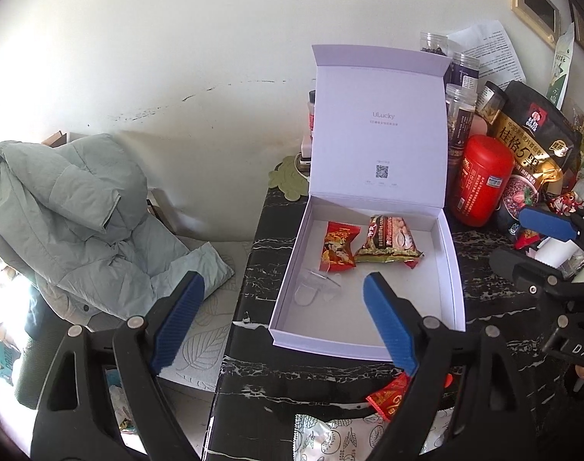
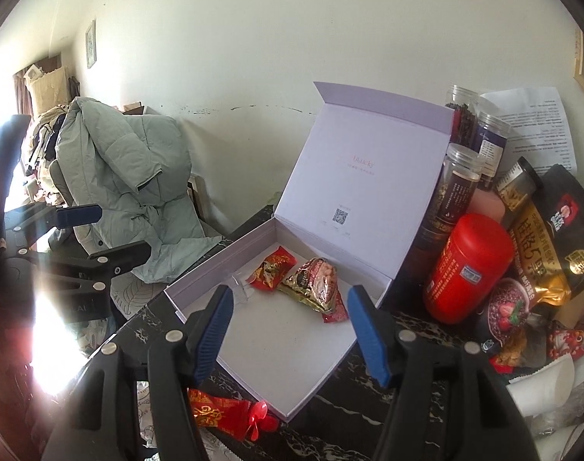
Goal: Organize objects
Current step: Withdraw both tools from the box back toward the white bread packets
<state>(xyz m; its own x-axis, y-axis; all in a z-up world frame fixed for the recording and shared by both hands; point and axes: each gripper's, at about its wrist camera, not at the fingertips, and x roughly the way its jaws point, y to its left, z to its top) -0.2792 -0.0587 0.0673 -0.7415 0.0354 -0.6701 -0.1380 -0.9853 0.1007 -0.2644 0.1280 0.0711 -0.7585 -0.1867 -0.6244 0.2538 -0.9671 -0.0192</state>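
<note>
An open white box (image 1: 369,307) (image 2: 284,357) stands on the black marble table (image 1: 253,253), its lid upright. Inside lie a red candy packet (image 1: 338,247) (image 2: 271,271), a peanut packet (image 1: 388,242) (image 2: 317,286) and some clear plastic pieces (image 1: 319,288). My left gripper (image 1: 284,307) hovers open over the box's near left corner, nothing between its pads. My right gripper (image 2: 292,330) hovers open above the box's front, also holding nothing. Another red candy wrapper (image 1: 388,395) (image 2: 223,411) lies on the table in front of the box, beside a white patterned packet (image 1: 330,438).
To the right of the box stand a red canister (image 1: 484,180) (image 2: 468,269), several clear jars (image 1: 461,115), a black oat bag (image 1: 530,134) and loose snacks. A pale green jacket (image 1: 80,211) is draped over a chair to the left, beyond the table edge.
</note>
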